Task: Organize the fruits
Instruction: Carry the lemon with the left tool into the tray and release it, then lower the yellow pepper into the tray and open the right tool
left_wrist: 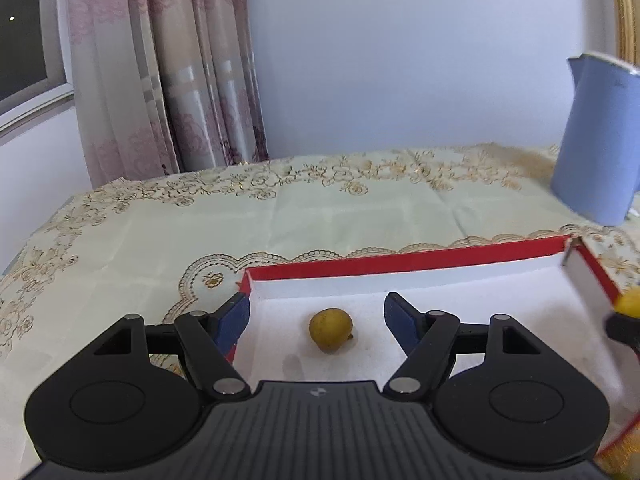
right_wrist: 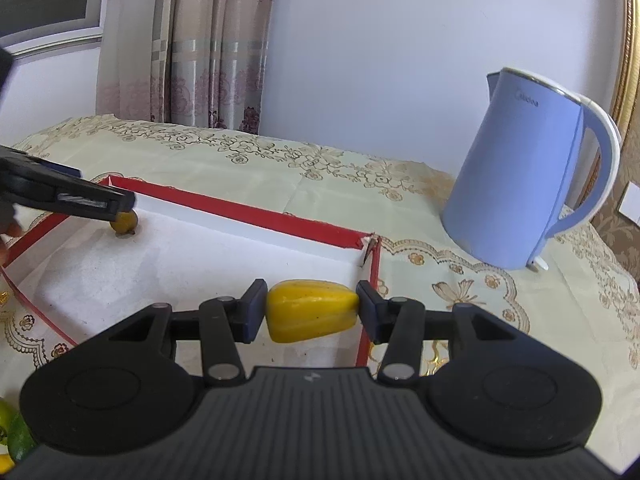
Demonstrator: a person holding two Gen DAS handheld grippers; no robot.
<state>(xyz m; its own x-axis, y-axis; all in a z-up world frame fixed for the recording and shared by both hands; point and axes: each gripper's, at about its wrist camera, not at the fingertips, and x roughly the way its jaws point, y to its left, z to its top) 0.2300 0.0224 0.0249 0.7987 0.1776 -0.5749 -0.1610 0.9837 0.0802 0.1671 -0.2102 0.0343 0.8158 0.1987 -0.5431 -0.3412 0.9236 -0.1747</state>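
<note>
While clamped in the right gripper (right_wrist: 311,311), hangs the yellow, ridged, oblong fruit (right_wrist: 311,310) just above the right near corner of the shallow red-rimmed cardboard box with a white floor (right_wrist: 256,212), long axis lying left to right, straight across between the pads. Needs only lowering, by this reading, with white floor directly below and the red right wall close beside. Over at the far left corner of the same box sits the small round olive-yellow fruit (left_wrist: 330,328), loose on the floor, centred between the spread pads of the left gripper (left_wrist: 318,318), neither pad touching. Stands well clear on the embroidered worktop, beyond the far right corner, the pale blue electric kettle (right_wrist: 516,176).
</note>
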